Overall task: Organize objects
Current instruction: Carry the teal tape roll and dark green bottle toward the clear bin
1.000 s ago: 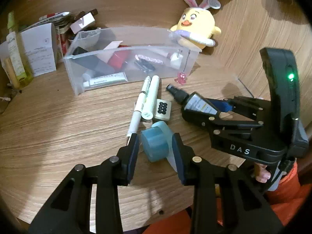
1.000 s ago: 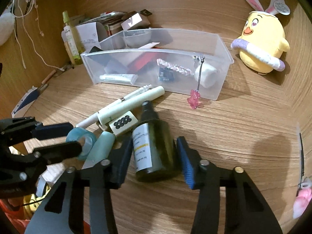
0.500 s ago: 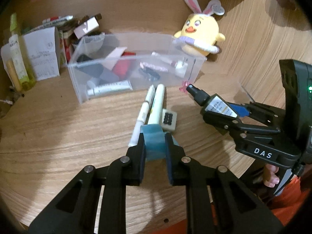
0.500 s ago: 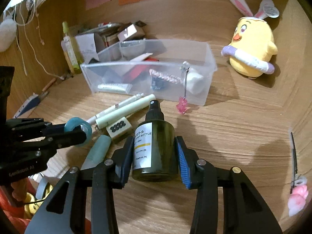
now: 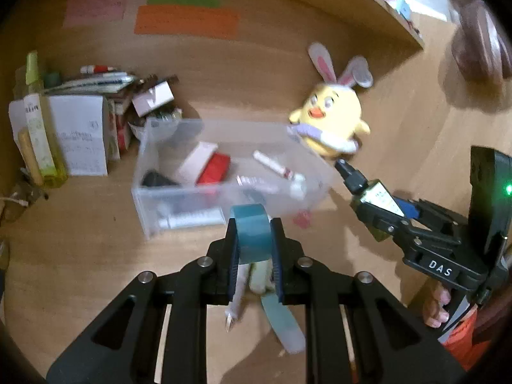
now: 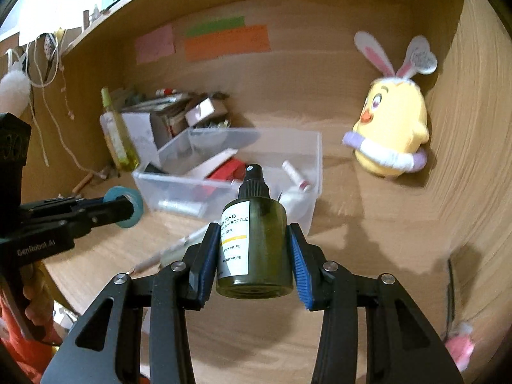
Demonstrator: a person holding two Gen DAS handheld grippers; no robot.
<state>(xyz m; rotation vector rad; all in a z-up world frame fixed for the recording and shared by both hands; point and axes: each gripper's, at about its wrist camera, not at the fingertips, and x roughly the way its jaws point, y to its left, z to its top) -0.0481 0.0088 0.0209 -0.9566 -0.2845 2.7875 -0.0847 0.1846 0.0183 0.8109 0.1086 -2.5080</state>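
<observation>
My left gripper [image 5: 254, 240] is shut on a blue roll of tape [image 5: 251, 233] and holds it above the desk, in front of the clear plastic bin [image 5: 144, 214]. My right gripper [image 6: 254, 249] is shut on a dark green pump bottle [image 6: 259, 240] with a white label, lifted and pointing at the bin [image 6: 315, 172]. The bottle also shows in the left wrist view [image 5: 371, 198], and the tape in the right wrist view [image 6: 126, 206]. The bin holds a red box, tubes and small items.
Pens [image 5: 236, 294] and a teal strip [image 5: 281, 323] lie on the desk under my left gripper. A yellow plush chick [image 6: 390, 134] stands right of the bin. Boxes, papers and a yellow-green bottle [image 5: 41, 134] crowd the back left. Wooden walls enclose the desk.
Both grippers have risen off the desk with their loads and moved toward the bin. The left gripper closed on the tape roll a second ago.
</observation>
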